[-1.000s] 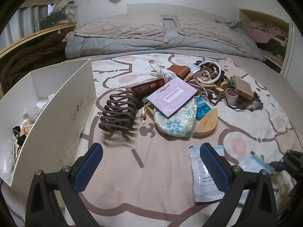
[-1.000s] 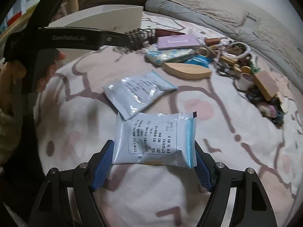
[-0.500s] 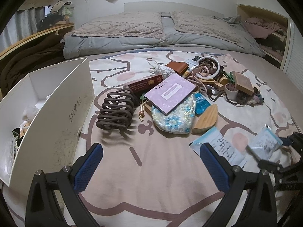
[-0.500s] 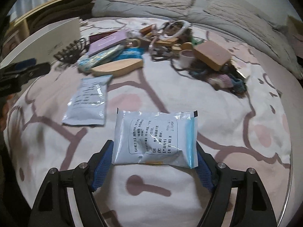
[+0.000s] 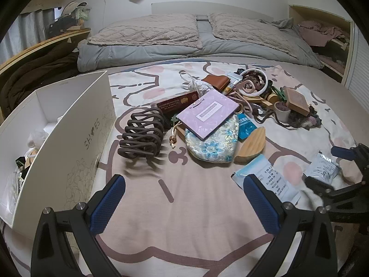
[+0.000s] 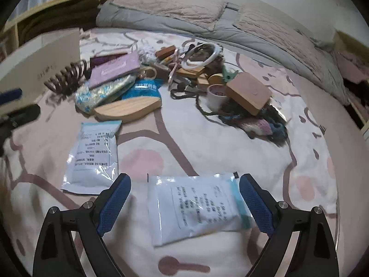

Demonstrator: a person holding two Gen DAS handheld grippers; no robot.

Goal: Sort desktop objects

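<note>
Right gripper [image 6: 184, 202]: jaws opening, white packet [image 6: 196, 210] lying loose between, seemingly released. Left gripper [image 5: 184, 204]: spread, empty.

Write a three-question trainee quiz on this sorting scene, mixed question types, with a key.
1. True or false: the right gripper is clamped tight on the white sachet between its fingers.
2. Multiple choice: what lies directly on top of the blue floral pouch? A) brown hair claw B) lilac card C) white ring
3. Fill in: the white box stands at the ___ edge of the left wrist view.

Key
1. False: its jaws are opening, the pads stand clear of the sachet, which lies on the blanket.
2. B, the lilac card; the brown hair claw sits beside the pouch.
3. Left.
</note>
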